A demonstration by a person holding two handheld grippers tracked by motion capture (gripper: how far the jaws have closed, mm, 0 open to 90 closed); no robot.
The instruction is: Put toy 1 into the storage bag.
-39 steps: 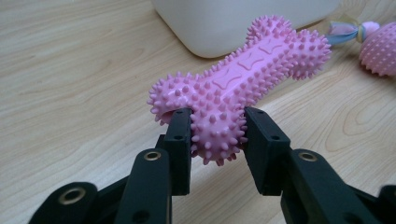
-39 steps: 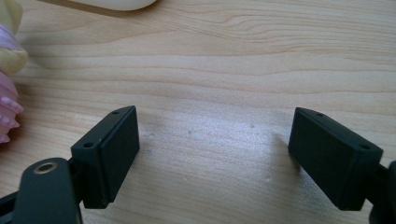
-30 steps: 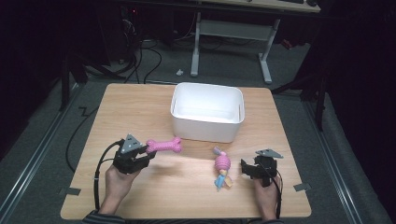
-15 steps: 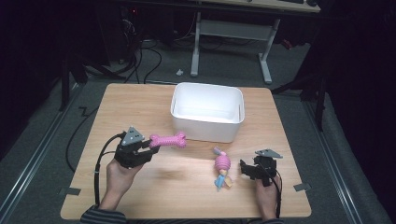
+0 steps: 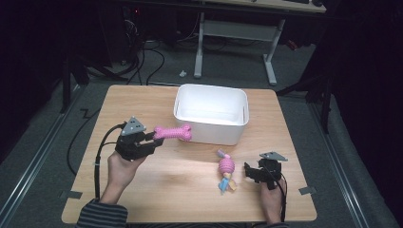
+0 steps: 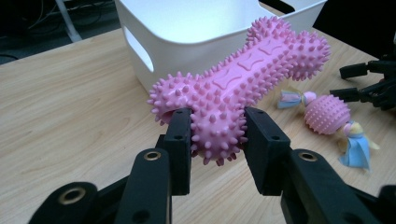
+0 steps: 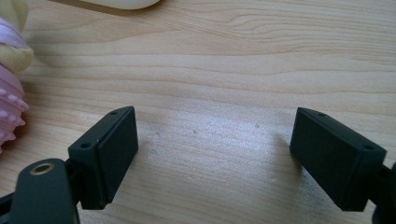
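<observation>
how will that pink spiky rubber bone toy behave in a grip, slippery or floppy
The pink spiky rubber bone toy juts out straight from the left gripper, clamped at one end, so it is probably fairly stiff and light. Its soft-looking nubs likely aid grip. Held off-centre, it might pivot.

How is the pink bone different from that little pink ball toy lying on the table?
The pink bone is long with knobbed ends; the ball toy is round with cloth tassels at both ends. The bone is one colour, while the ball toy's tassels are blue and yellow. The bone is held off the table, clamped at one end by the left gripper; the ball toy lies loose on the table. Both are pink and covered in small spikes.
</observation>
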